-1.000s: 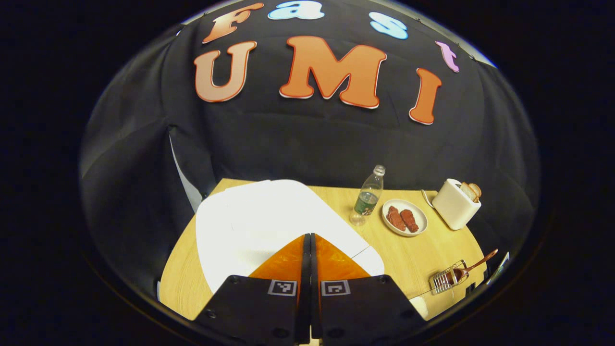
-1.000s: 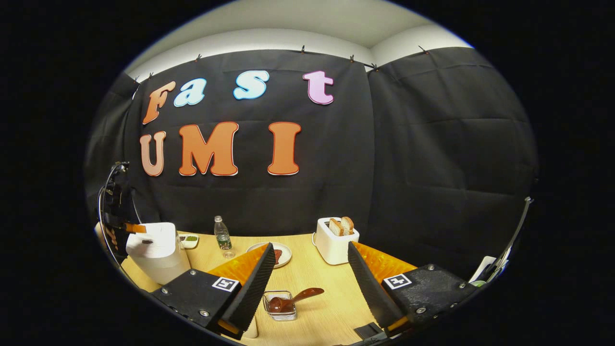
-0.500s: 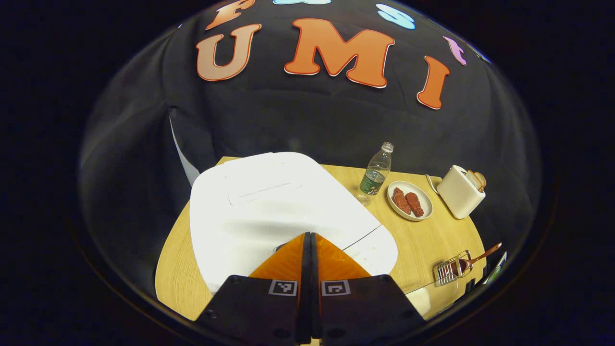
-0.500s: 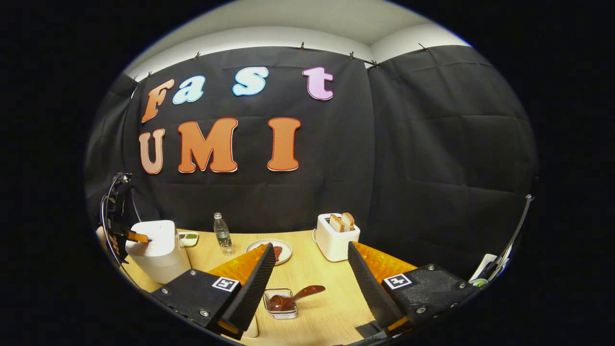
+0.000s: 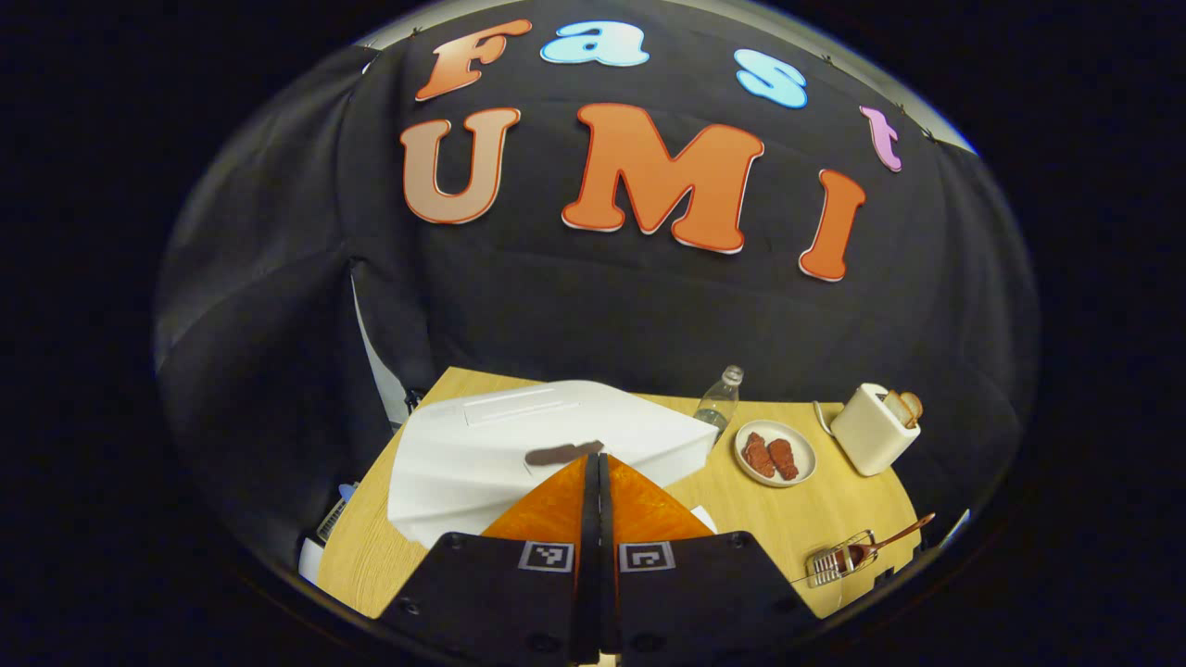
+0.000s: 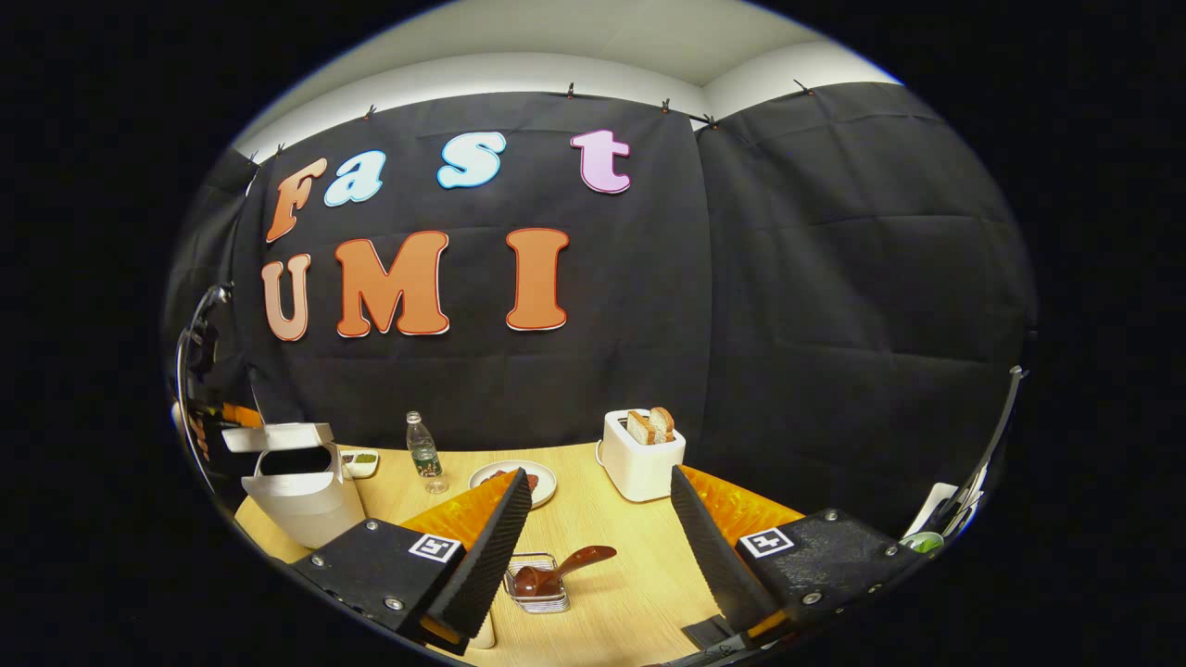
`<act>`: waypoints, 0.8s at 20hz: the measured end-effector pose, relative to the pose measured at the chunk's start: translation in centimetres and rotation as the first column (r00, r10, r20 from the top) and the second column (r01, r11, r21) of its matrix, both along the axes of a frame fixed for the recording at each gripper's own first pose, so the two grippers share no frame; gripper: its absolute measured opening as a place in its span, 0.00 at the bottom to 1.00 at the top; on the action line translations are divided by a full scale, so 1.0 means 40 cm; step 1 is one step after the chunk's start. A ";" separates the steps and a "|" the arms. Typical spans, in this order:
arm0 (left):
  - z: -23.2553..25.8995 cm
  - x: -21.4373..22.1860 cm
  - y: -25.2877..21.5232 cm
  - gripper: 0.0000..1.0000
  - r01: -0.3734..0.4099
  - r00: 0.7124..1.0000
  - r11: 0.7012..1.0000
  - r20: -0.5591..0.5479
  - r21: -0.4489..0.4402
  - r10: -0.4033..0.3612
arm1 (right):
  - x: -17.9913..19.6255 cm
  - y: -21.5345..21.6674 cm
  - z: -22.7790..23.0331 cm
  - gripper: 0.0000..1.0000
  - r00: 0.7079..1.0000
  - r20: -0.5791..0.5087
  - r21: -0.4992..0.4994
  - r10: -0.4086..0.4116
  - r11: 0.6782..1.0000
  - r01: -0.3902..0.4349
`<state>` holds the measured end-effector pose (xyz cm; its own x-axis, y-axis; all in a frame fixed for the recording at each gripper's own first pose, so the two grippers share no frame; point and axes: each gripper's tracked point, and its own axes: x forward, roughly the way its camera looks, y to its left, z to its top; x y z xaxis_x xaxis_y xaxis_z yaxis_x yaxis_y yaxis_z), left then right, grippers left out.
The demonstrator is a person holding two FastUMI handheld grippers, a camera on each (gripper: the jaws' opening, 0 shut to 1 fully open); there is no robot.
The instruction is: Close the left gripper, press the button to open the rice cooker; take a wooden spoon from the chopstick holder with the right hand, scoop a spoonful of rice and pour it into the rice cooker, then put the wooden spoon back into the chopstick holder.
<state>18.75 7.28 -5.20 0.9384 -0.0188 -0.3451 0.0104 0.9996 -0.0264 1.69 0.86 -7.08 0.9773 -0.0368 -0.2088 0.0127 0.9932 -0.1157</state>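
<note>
The rice cooker [image 6: 301,491] lid is up. My left gripper [image 5: 598,468] is clenched empty; my right gripper [image 6: 598,505], spread wide, should drop squarely over the spoon [image 6: 565,567] handle.

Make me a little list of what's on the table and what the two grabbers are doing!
rice cooker: lid popped up, pot open
left hand-held gripper: shut, at the cooker's lid
right hand-held gripper: open, above the spoon
spoon: resting in the wire holder
toaster: bread sticking out
plate: holds red-brown food
bottle: upright
table: wooden
</note>
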 end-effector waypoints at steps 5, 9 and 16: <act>0.099 -0.063 0.020 0.04 -0.039 0.994 0.998 0.103 0.050 0.034 | 0.001 0.001 -0.045 0.94 0.999 -0.042 0.020 0.002 1.000 -0.001; 0.153 -0.113 0.033 0.04 -0.068 0.985 0.997 0.162 0.039 0.060 | 0.003 0.001 -0.087 0.94 0.997 -0.080 0.039 0.012 0.999 -0.009; 0.262 -0.190 0.077 0.06 -0.142 0.945 0.990 0.297 0.003 0.135 | 0.002 -0.009 -0.157 0.94 0.989 -0.144 0.142 0.033 0.990 -0.013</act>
